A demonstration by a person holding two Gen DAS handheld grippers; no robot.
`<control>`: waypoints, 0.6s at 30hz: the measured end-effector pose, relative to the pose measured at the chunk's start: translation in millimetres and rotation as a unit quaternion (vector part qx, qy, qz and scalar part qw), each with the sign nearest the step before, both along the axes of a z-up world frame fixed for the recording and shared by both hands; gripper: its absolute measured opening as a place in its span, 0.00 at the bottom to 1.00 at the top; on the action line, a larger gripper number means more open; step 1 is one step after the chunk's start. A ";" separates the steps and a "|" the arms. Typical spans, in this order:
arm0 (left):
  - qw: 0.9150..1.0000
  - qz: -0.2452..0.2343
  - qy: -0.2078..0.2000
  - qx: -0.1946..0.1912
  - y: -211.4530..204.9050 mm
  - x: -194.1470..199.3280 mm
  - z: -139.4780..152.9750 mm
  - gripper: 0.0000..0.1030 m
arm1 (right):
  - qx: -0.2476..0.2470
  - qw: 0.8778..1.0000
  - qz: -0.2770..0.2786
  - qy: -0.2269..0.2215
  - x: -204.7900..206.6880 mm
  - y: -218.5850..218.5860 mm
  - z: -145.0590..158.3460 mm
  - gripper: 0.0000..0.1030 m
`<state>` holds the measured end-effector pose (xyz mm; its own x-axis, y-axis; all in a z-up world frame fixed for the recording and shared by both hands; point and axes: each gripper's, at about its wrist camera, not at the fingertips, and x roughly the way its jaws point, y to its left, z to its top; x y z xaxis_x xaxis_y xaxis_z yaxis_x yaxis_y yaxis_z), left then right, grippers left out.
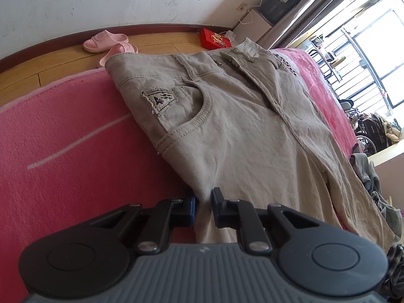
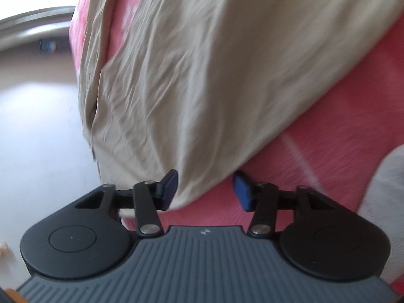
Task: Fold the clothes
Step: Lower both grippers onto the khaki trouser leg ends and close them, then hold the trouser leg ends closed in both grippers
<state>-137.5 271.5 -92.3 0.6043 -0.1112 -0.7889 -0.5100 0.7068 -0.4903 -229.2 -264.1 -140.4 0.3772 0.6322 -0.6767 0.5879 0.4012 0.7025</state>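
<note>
Trousers (image 1: 227,126) lie across your bed (image 1: 63,151).
Slippers (image 1: 108,41) sit on the floor (image 1: 50,68) behind the bed, a box (image 1: 216,38) to their right.

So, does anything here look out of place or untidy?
Mostly the trousers: the fly hangs open, its flap folded back, and the cloth is creased. One pink slipper lies apart from its mate, tipped against the bed edge. Nothing looks damaged or spilled.
</note>
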 end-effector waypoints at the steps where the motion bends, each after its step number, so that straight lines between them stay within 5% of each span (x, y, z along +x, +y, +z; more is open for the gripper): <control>1: 1.000 0.000 0.000 0.001 -0.4 0.0 0.1 0.13 | -0.007 1.000 -0.010 0.001 -1.2 -4.0 1.0 0.38; 18: 1.000 0.004 -0.003 0.004 -1.2 -0.9 -0.7 0.13 | -0.022 0.998 -0.055 0.002 -6.9 -14.2 -7.6 0.32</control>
